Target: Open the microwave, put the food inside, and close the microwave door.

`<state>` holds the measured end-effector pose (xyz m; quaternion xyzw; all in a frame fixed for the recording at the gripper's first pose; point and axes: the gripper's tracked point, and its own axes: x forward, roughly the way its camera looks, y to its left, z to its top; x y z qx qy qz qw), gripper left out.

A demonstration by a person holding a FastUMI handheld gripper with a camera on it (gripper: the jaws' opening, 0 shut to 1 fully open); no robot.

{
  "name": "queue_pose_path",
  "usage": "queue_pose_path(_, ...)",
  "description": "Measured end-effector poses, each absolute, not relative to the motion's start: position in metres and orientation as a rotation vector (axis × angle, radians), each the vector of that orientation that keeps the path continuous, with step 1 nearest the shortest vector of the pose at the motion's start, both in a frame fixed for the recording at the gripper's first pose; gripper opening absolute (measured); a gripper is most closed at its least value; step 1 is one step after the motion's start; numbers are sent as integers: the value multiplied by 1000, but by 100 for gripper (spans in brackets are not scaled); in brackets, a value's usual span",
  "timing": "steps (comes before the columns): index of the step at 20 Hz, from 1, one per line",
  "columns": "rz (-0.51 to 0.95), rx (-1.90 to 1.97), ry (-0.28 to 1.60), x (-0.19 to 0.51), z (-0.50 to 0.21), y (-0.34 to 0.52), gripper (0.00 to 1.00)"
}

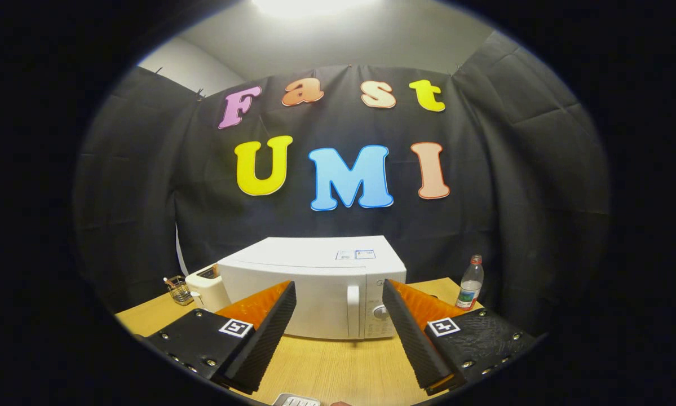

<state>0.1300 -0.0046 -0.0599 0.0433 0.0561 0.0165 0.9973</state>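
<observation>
A white microwave (pixel 315 282) stands on the wooden table (pixel 326 366), its door shut, with a vertical handle (pixel 353 303) and a round knob (pixel 379 310) on its right side. My gripper (pixel 339 293) is open, fingers spread wide, with nothing between them. The microwave sits a short way beyond the fingertips, and the handle lies in the gap between them as seen from here. A small pale object (pixel 296 401) peeks in below the fingers at the near edge of the table; I cannot tell what it is.
A white toaster (pixel 207 287) stands left of the microwave, and a small wire holder (pixel 179 290) with utensils is beside it. A clear plastic bottle (pixel 470 283) with a red cap stands to the right. Black cloth walls close the booth behind.
</observation>
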Motion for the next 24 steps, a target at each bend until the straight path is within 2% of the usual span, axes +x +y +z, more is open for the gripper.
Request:
queue_pose_path(16, 61, 86, 330, 240, -175, 6, 97)
queue_pose_path(17, 54, 88, 347, 244, -184, 4, 96)
queue_pose_path(18, 53, 96, 363, 248, -191, 4, 90)
queue_pose_path(23, 26, 158, 416, 264, -215, -1, 89)
queue_pose_path(24, 24, 179, 425, 268, -217, 0, 75)
